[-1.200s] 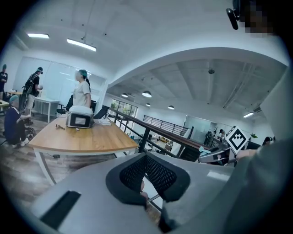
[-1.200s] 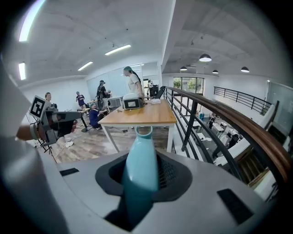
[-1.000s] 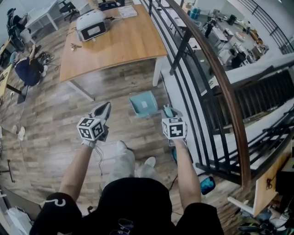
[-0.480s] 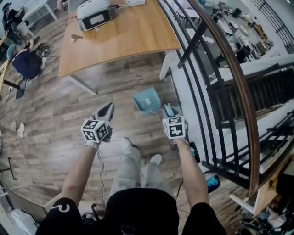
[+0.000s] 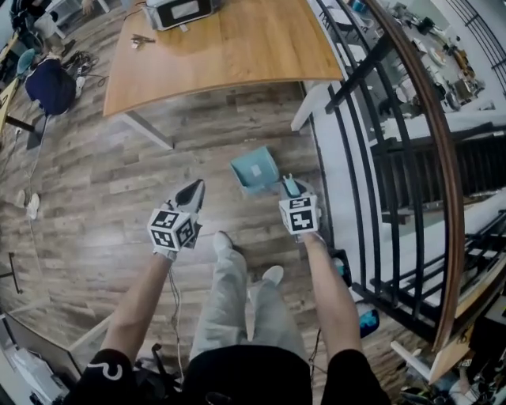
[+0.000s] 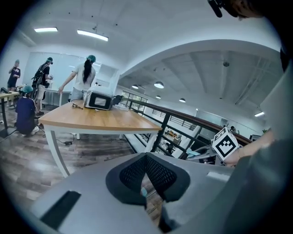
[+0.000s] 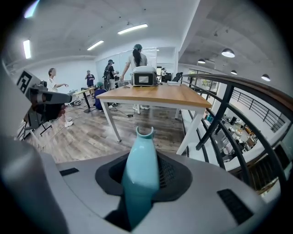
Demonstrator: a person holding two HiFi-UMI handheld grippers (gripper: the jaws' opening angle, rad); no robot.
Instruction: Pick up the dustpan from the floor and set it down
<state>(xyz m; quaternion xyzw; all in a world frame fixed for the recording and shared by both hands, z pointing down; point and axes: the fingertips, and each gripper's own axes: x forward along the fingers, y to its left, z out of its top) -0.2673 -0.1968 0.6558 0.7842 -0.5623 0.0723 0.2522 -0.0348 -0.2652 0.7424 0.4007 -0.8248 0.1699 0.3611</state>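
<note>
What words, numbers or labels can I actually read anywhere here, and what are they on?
No text can be read.
Dustpan: a white patch, perhaps a label, too small to read.
Left marker cube and right marker cube: black-and-white square patterns, no letters.
Machine on the table: dark panel, nothing legible.
Black sleeve: a white curl, not a word.

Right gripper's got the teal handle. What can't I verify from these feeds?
- Head view: whether the teal plastic dustpan touches the wooden floor; the steep downward angle hides any gap.
- Right gripper view: the teal handle's lower part, hidden by the right gripper's own body.
- Head view: grey appliance on the table, cut by the top edge.
</note>
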